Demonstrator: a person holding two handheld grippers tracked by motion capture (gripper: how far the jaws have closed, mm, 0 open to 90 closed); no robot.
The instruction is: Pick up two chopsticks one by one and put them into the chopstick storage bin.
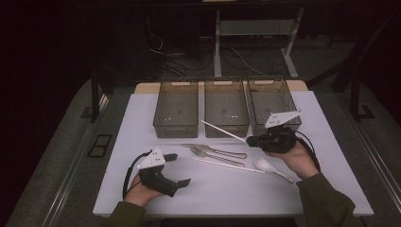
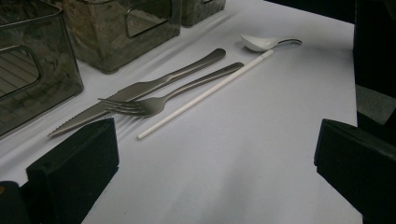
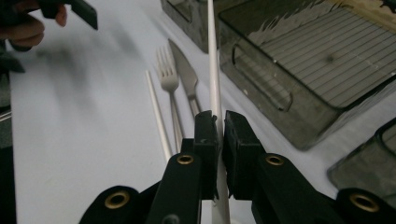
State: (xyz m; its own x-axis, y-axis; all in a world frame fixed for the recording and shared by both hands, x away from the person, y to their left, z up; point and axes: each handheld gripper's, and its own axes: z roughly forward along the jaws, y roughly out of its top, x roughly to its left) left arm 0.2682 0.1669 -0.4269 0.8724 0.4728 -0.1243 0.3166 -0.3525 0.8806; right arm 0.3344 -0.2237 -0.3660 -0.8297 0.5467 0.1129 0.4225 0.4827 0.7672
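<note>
Left tongs [image 1: 178,169] spread wide, low over the white tabletop [image 1: 227,189], gripping nothing. Mid-tabletop, side by side: knife [image 1: 215,150], fork [image 1: 213,154], white stick [image 1: 227,164], with a white spoon [image 1: 269,167] at the right end. Behind these, three clear bins [image 1: 176,109]. Right tongs [image 1: 249,140] pinching a second white stick [image 1: 222,130], raised toward the middle bin.
</note>
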